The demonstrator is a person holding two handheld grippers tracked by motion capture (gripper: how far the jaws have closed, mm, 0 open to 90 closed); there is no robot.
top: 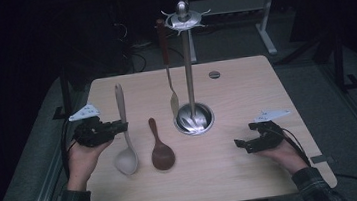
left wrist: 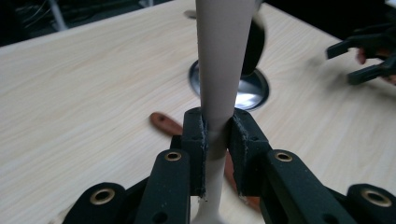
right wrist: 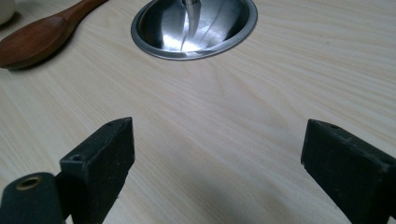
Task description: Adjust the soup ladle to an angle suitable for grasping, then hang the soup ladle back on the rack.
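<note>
Left gripper view: ladle handle point(left wrist: 218, 70) between jaws

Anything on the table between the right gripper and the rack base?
Nothing: bare wood from the right gripper to the rack base, per the right gripper view.

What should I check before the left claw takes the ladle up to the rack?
1. Grip: left claw shut on the ladle handle, pads on both sides: ok.
2. Ladle attitude: handle up, bowl low near the table; whether the bowl has left the wood: cannot tell.
3. Neighbour: brown spoon lies just beside the ladle bowl, apart from it: ok.
4. Rack: upright on its steel base; a spatula already hangs on the near-left side: ok.
5. Free hook on the top ring: cannot tell, too small and dark.
6. Right claw: open, nothing between its jaws, off to the side of the base: ok.
</note>
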